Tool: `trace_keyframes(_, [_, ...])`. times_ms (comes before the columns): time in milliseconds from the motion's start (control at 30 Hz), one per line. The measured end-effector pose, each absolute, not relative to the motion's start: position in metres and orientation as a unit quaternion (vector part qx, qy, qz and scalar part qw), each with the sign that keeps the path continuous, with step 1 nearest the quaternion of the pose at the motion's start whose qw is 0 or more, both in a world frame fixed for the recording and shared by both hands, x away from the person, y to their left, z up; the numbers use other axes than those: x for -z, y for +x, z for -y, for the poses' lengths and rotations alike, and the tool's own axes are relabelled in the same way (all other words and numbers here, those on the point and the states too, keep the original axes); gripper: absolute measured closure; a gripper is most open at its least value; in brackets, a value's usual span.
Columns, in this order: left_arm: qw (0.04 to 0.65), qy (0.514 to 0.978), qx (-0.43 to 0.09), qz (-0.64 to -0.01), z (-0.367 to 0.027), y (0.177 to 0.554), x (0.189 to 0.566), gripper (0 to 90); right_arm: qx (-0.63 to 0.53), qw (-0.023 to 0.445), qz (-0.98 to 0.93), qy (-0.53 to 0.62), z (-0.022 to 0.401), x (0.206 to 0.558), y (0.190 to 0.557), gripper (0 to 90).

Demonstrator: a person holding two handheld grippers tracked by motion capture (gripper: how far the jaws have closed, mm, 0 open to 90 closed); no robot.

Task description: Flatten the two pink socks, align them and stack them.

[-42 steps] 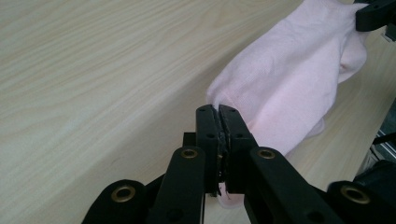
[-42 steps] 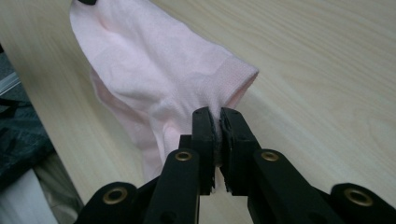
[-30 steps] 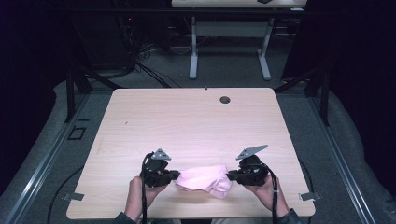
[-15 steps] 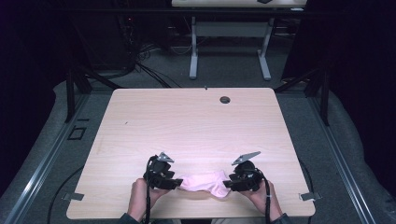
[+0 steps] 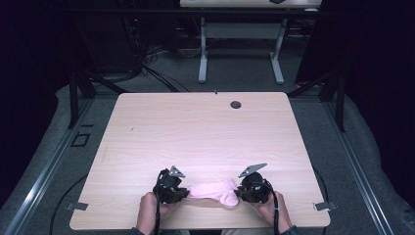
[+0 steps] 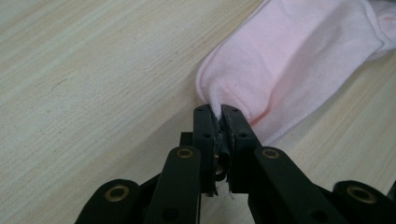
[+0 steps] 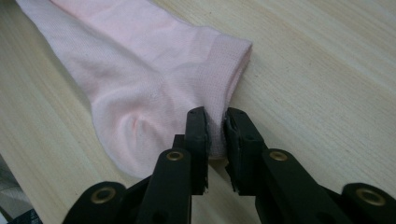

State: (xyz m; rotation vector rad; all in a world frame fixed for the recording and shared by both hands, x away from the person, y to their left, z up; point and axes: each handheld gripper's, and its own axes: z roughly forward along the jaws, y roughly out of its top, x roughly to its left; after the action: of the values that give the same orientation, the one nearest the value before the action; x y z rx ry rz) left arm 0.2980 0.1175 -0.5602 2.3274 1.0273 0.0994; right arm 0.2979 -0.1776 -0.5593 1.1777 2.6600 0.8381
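- High view: a pink sock (image 5: 214,191) lies on the counter (image 5: 205,132) near the frame's lower edge, stretched between the two claws, its long axis running left to right.
- Left claw (image 5: 180,192) sits at the sock's left end; in the left gripper view its jaws have just been closing and now pinch a fold of the toe end (image 6: 219,105).
- Right claw (image 5: 241,192) sits at the sock's right end; in the right gripper view its jaws have just been closing and now clamp the cuff edge (image 7: 215,126) between them.
- Each claw points inward at its own end, so neither hand is nearer; the sock's body lies between them.
- Judged from this, the next move would be a lift or a pull along that axis.
- No containers are on the counter; a small dark grommet (image 5: 236,104) sits at its upper right.
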Motion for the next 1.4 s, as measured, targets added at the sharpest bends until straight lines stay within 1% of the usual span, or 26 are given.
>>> trace_keyframes(400, [0.31, 0.863, -0.042, -0.397, -0.125, 0.303, 0.565, 84.6, -0.285, 0.05, -0.882, 0.373, 0.179, 0.56, 0.319, 81.0])
trace_keyframes(433, [0.312, 0.861, -0.041, -0.4, -0.126, 0.304, 0.565, 82.3, -0.286, 0.048, -0.88, 0.376, 0.18, 0.56, 0.319, 80.7])
trace_keyframes(467, [0.311, 0.859, -0.042, -0.404, -0.127, 0.304, 0.565, 76.5, -0.288, 0.05, -0.879, 0.377, 0.18, 0.561, 0.318, 80.3])
trace_keyframes(500, [0.311, 0.858, -0.041, -0.407, -0.128, 0.305, 0.564, 67.2, -0.293, 0.048, -0.877, 0.378, 0.181, 0.561, 0.317, 77.8])
trace_keyframes(533, [0.313, 0.854, -0.042, -0.413, -0.13, 0.306, 0.563, 60.8, -0.295, 0.051, -0.874, 0.382, 0.182, 0.561, 0.316, 72.7])
trace_keyframes(567, [0.317, 0.853, -0.046, -0.412, -0.133, 0.306, 0.557, 53.6, -0.301, 0.054, -0.87, 0.386, 0.184, 0.56, 0.316, 65.0])
trace_keyframes(600, [0.319, 0.853, -0.049, -0.411, -0.135, 0.306, 0.554, 45.2, -0.322, 0.052, -0.86, 0.391, 0.188, 0.556, 0.314, 55.2])
trace_keyframes(633, [0.324, 0.849, -0.056, -0.414, -0.137, 0.305, 0.549, 39.8, -0.331, 0.053, -0.856, 0.393, 0.191, 0.553, 0.313, 52.1])
trace_keyframes(700, [0.328, 0.846, -0.075, -0.414, -0.141, 0.303, 0.539, 31.8, -0.348, 0.065, -0.848, 0.394, 0.197, 0.545, 0.31, 42.7])
trace_keyframes(800, [0.331, 0.841, -0.098, -0.417, -0.148, 0.3, 0.528, 22.8, -0.363, 0.082, -0.839, 0.396, 0.205, 0.532, 0.307, 30.6])
trace_keyframes(833, [0.332, 0.84, -0.104, -0.418, -0.15, 0.299, 0.526, 20.6, -0.362, 0.091, -0.839, 0.396, 0.209, 0.527, 0.305, 25.0])
trace_keyframes(900, [0.331, 0.837, -0.116, -0.42, -0.157, 0.297, 0.521, 16.7, -0.367, 0.109, -0.833, 0.399, 0.218, 0.52, 0.301, 17.0])
trace_keyframes(933, [0.332, 0.837, -0.117, -0.42, -0.161, 0.296, 0.519, 15.2, -0.374, 0.115, -0.828, 0.401, 0.222, 0.518, 0.299, 14.9])
trace_keyframes(1000, [0.333, 0.833, -0.124, -0.424, -0.169, 0.295, 0.518, 14.8, -0.382, 0.13, -0.819, 0.408, 0.23, 0.515, 0.295, 12.0])
trace_keyframes(1067, [0.332, 0.827, -0.126, -0.437, -0.177, 0.294, 0.521, 12.0, -0.38, 0.142, -0.814, 0.416, 0.241, 0.513, 0.292, 7.9])
trace_keyframes(1200, [0.324, 0.817, -0.137, -0.457, -0.193, 0.294, 0.529, 9.1, -0.371, 0.159, -0.802, 0.44, 0.26, 0.519, 0.288, 1.4])
trace_keyframes(1333, [0.317, 0.803, -0.15, -0.482, -0.209, 0.293, 0.543, 7.6, -0.363, 0.171, -0.788, 0.466, 0.277, 0.531, 0.287, 0.0])
trace_keyframes(1400, [0.314, 0.796, -0.154, -0.495, -0.216, 0.293, 0.551, 5.4, -0.36, 0.177, -0.779, 0.481, 0.286, 0.538, 0.288, 0.0])
